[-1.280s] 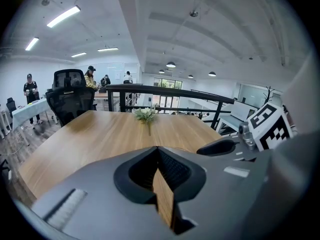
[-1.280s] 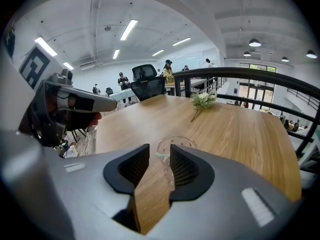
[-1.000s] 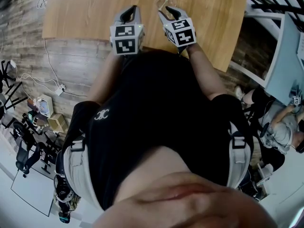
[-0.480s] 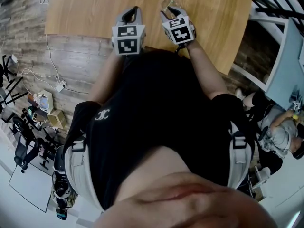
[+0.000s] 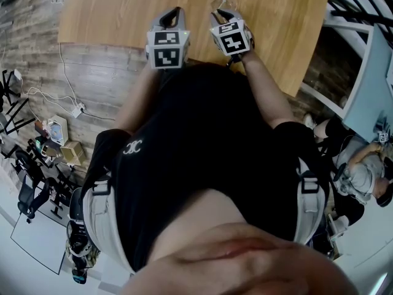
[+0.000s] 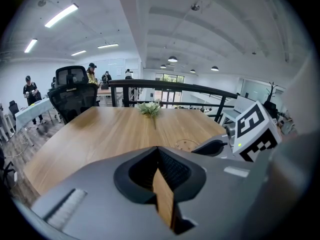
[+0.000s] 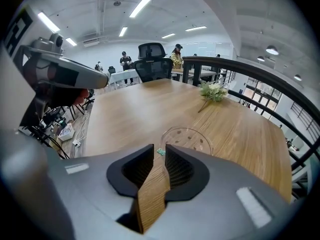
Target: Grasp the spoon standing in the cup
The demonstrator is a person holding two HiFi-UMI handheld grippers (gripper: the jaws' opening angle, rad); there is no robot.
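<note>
A clear glass cup (image 7: 187,139) stands on the wooden table (image 5: 110,11), just ahead of my right gripper (image 7: 159,151). In the head view the cup (image 5: 219,0) shows faintly past the right gripper (image 5: 222,14). The small green tip of the spoon (image 7: 160,152) sits between the right jaw tips, with a sliver of space on its left. These jaws have just been closing and stand narrowly apart. My left gripper (image 6: 158,151) hangs beside it, to the left of the cup (image 6: 187,144), shut on nothing. It also shows in the head view (image 5: 174,12).
A sprig of white flowers (image 7: 212,91) lies farther out on the table. A black railing (image 7: 260,79) runs along the far side. An office chair (image 6: 74,91) stands at the table's end, with people behind it. The table's near edge is under my hands.
The right gripper has edged down and slightly closer to the cup, and its jaws look narrower. The left gripper has stayed where it was.
</note>
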